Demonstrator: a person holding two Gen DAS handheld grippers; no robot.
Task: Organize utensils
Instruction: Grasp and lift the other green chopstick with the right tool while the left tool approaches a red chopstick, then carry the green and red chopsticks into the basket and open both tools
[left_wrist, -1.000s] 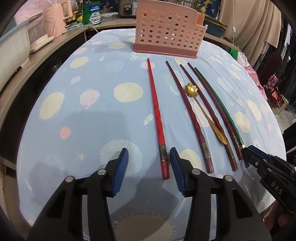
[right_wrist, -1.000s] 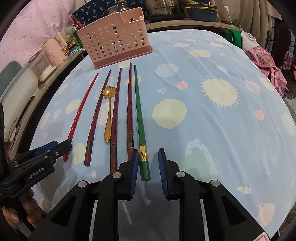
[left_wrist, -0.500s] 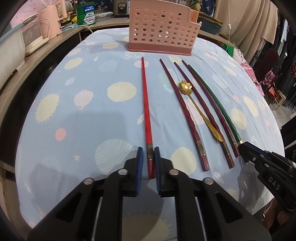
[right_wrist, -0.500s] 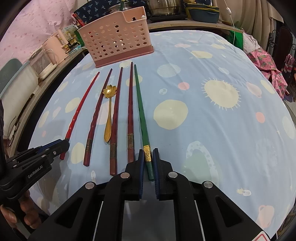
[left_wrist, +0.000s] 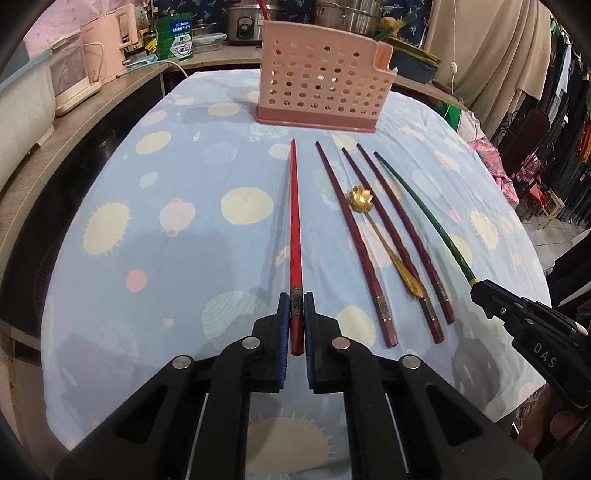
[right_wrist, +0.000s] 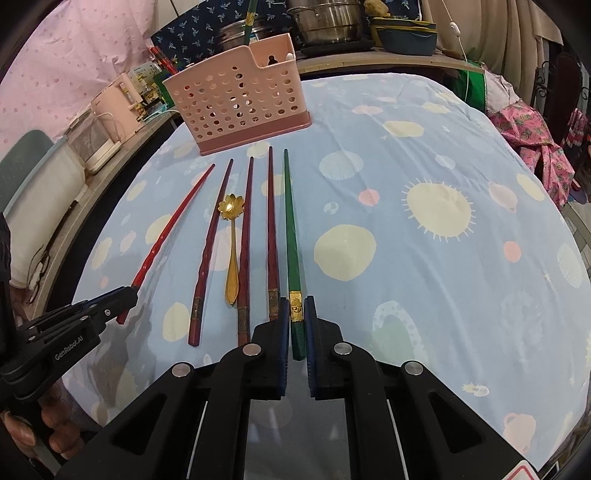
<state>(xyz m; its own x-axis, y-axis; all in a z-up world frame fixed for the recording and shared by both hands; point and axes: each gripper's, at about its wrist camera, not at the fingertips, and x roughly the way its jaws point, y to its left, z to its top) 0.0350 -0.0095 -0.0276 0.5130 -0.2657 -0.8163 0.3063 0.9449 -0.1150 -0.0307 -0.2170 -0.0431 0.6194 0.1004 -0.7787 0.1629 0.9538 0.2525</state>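
Observation:
My left gripper (left_wrist: 296, 302) is shut on the thick end of a bright red chopstick (left_wrist: 294, 225), which points toward the pink perforated utensil basket (left_wrist: 321, 96). My right gripper (right_wrist: 296, 306) is shut on the gold-banded end of a green chopstick (right_wrist: 290, 229). Both chopsticks look lifted slightly off the cloth. Between them lie three dark red chopsticks (left_wrist: 351, 236) and a gold flower-bowl spoon (left_wrist: 384, 240). The basket also shows in the right wrist view (right_wrist: 240, 99), and the spoon (right_wrist: 232, 251) too.
The table wears a light blue cloth with suns and planets (left_wrist: 166, 221). A counter on the left holds pink and white appliances (left_wrist: 92, 66). Pots (right_wrist: 325, 22) stand behind the basket. Clothes and a chair (left_wrist: 532, 140) are at the right.
Both grippers went from open around the chopstick ends to shut on them. Both chopsticks have since risen a little and the views have drawn back.

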